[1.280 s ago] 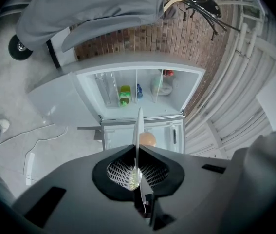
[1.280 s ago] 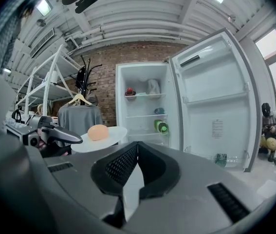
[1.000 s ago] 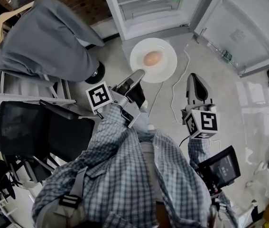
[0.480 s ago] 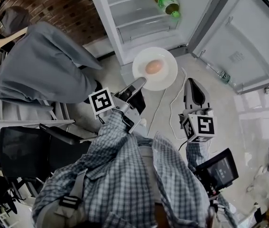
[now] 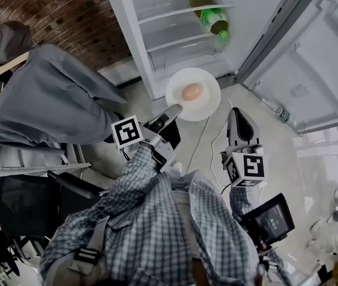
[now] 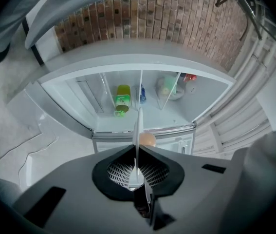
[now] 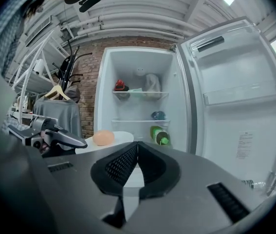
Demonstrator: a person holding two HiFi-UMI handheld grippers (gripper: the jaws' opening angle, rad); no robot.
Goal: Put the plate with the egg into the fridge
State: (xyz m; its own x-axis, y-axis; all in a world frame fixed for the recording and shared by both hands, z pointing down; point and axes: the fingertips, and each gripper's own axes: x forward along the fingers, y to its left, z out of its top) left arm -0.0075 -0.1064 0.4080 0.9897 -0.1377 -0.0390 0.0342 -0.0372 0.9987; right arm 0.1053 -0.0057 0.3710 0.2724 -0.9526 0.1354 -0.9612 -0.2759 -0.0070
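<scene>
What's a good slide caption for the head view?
Left gripper holds the plate with the egg before the open fridge; right gripper shut, empty.

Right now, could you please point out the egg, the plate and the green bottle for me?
egg [image 5: 192, 92], head view, middle of its shell.
plate [image 5: 209, 103], head view, bare white rim right of the egg.
green bottle [image 5: 209, 14], head view, its body, lying on a fridge shelf.

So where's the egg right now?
In the head view, the egg sits on the plate, held by the left hand-held gripper just before the open fridge.
</scene>
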